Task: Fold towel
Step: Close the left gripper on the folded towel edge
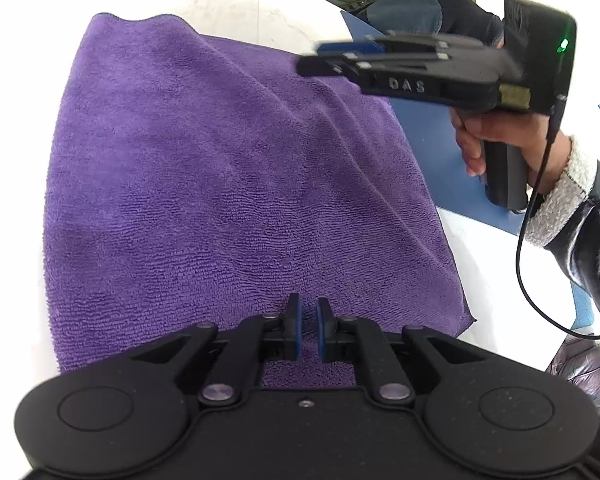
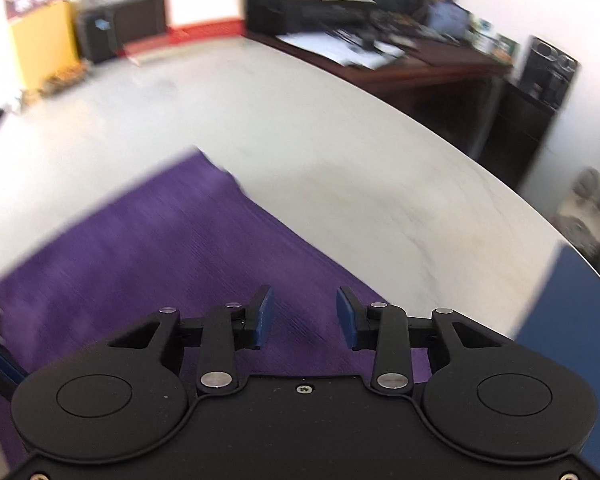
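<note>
Towel: we see the purple towel (image 1: pixel 228 184) lying flat on the white table (image 1: pixel 228 8), with a few soft diagonal creases near its far right side; whether it is already doubled over we cannot tell.
Lie of the towel: from our left gripper (image 1: pixel 308 328) it stretches straight ahead, long axis running away from us, near edge right under the fingers.
Nearer hand: we judge the left one nearer, poised low over the near edge; the right gripper (image 2: pixel 305 316) hangs above the towel's right side, clear of the cloth.
Left claw: nearly together, only a thin slit between the blue pads (image 1: pixel 297 332); nothing visibly pinched, and we cannot tell if the tips touch the pile.
Right claw: spread apart, holding nothing, with towel and bare table showing in the gap.
Blur: the right wrist view is smeared, so edges there are uncertain.
Next move, our judgement: each claw needs a corner of one edge before any fold.
</note>
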Tool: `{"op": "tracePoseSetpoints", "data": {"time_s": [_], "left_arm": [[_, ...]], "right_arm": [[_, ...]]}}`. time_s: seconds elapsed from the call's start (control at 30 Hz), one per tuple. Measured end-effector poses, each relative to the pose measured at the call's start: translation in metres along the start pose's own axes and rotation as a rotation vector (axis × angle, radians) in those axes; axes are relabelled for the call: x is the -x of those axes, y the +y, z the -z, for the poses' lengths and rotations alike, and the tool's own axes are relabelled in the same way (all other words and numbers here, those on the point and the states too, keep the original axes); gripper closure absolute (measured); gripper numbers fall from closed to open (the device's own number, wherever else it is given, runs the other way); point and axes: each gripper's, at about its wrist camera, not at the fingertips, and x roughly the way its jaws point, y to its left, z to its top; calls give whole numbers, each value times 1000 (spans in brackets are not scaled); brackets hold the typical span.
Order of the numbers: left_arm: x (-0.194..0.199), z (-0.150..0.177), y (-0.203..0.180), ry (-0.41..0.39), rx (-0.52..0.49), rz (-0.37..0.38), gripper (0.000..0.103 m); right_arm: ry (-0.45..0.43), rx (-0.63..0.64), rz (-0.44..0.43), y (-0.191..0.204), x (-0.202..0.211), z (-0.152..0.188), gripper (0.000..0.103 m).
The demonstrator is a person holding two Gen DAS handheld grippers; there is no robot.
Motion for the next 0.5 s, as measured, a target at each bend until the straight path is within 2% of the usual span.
{"op": "tracePoseSetpoints", "data": {"time_s": [0.13, 0.23, 0.3, 0.5], "left_arm": [[-4, -5, -7, 5, -33, -16, 95], [-5, -6, -9, 7, -51, -27, 95], [-5, -7, -11, 8, -64, -35, 95], [-8, -7, -17, 17, -110, -65, 95]], "right_arm": [[31, 74, -45, 19, -21, -10, 71], [62, 108, -15, 16, -41, -11, 72], [51, 84, -11, 9, -45, -14, 72], [37, 31, 73, -17, -59, -28, 72]]}}
